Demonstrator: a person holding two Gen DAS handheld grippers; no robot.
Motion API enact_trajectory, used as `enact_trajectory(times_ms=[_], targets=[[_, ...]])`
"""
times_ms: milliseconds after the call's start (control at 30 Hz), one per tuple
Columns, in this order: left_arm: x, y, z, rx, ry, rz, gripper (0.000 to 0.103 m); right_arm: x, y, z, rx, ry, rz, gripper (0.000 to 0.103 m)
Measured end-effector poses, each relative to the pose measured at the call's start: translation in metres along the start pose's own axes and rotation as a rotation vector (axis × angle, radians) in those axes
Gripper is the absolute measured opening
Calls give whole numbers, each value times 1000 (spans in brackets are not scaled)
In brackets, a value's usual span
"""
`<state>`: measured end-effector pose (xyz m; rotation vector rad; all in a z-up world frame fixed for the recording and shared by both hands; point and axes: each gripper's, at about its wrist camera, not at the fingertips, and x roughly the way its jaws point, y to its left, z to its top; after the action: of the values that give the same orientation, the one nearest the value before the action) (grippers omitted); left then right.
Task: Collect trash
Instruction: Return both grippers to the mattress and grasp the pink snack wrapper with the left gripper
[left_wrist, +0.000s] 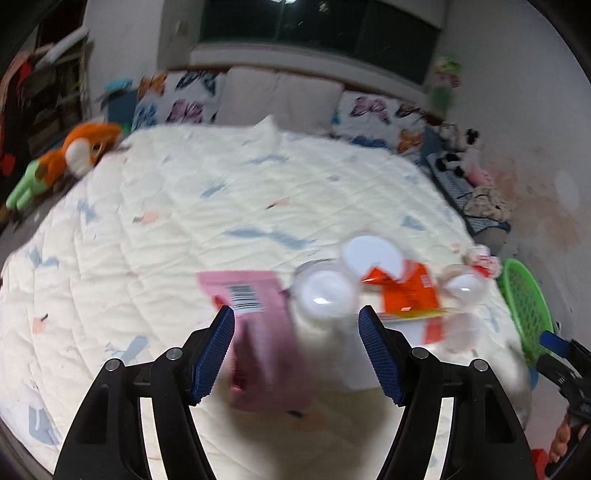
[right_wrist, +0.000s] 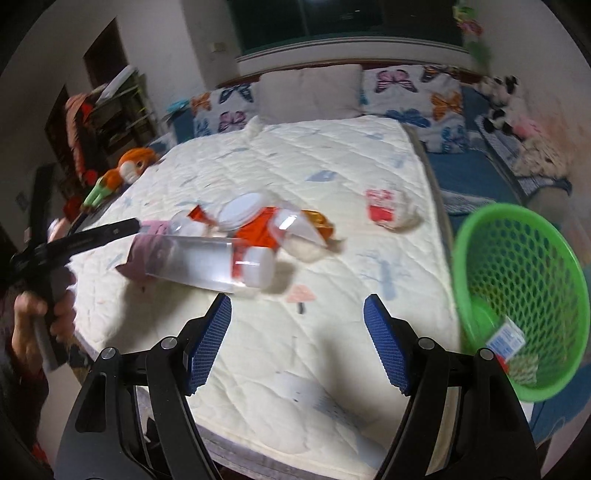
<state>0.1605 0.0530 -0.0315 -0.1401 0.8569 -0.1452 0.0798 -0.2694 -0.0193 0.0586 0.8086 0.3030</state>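
The left gripper (left_wrist: 295, 317) hangs over the pink wrapper (left_wrist: 247, 295) and clear cup (left_wrist: 325, 295) in the trash pile on the bed (left_wrist: 147, 229), jaws half open and empty. Farther right, the right gripper (right_wrist: 297, 306) is equally empty, the green basket (right_wrist: 517, 266) just beside it. This looks like the reach; next, close on one piece.

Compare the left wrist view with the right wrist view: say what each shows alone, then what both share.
Only the left wrist view shows the barcode on the pink packet. Only the right wrist view shows litter inside the green basket, a blue-and-white wrapper, and the person's hand gripping the left gripper's handle. Both show the quilted bed, the orange wrapper and the orange plush toy.
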Motion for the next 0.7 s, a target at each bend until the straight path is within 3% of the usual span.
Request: enact_trajectory(times_ms=[67,367,700], targets=[[12,13,0,-26,38,2,74,5,12,5,-59,16,4,75],[44,36,-3,-90,123,-52,74,39,64,20,-337,116,53,78],[57,44,-7,-120,153,-123,44,85,113,32,-639,194,39,78]])
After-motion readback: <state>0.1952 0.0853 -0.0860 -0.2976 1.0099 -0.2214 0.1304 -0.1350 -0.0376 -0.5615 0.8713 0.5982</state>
